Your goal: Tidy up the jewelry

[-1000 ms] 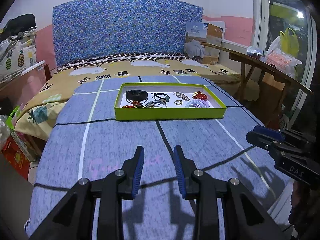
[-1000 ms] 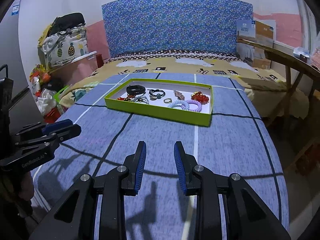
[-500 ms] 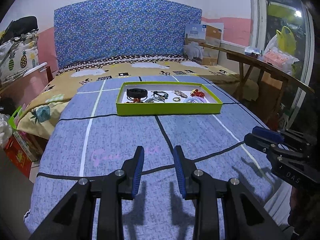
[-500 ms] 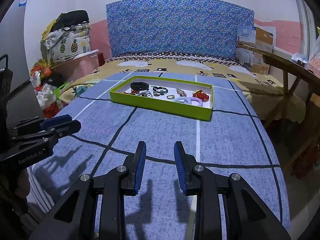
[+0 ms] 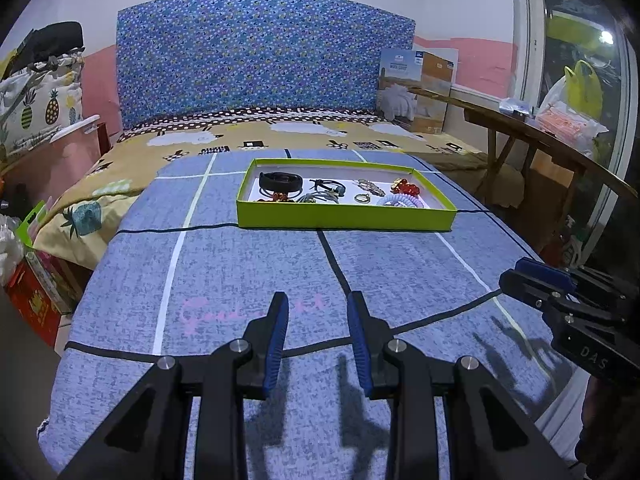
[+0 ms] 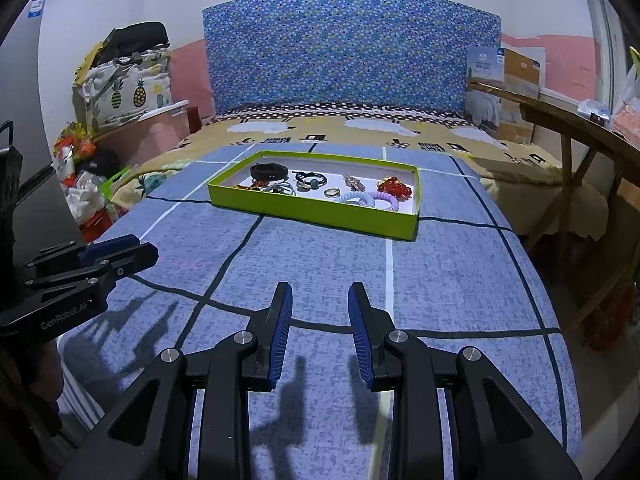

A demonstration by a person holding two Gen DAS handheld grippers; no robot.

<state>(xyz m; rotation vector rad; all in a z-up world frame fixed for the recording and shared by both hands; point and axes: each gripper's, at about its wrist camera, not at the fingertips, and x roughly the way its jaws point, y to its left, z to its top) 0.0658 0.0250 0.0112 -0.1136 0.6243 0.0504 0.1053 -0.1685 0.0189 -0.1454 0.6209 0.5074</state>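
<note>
A green shallow tray [image 5: 344,219] [image 6: 316,212] lies on the blue bedspread, far ahead of both grippers. It holds a black band [image 5: 280,181] [image 6: 268,171], dark hair ties [image 5: 328,188], a ring [image 5: 362,199] [image 6: 332,192], a metal clip [image 6: 354,182], pale coiled hair ties [image 5: 400,201] [image 6: 368,199] and a red beaded piece [image 5: 406,188] [image 6: 394,187]. My left gripper [image 5: 318,332] is open and empty above the near bedspread; it also shows in the right wrist view [image 6: 116,258]. My right gripper [image 6: 320,324] is open and empty, seen at the right in the left wrist view [image 5: 536,280].
A blue patterned headboard [image 5: 264,60] stands behind the bed. A wooden bench [image 5: 540,140] with bags runs along the right. Bags and boxes [image 6: 80,184] crowd the floor at the left. The bed edge drops off near both grippers.
Both grippers have drawn back and lowered, so the tray looks farther and flatter. Both stay open and empty.
</note>
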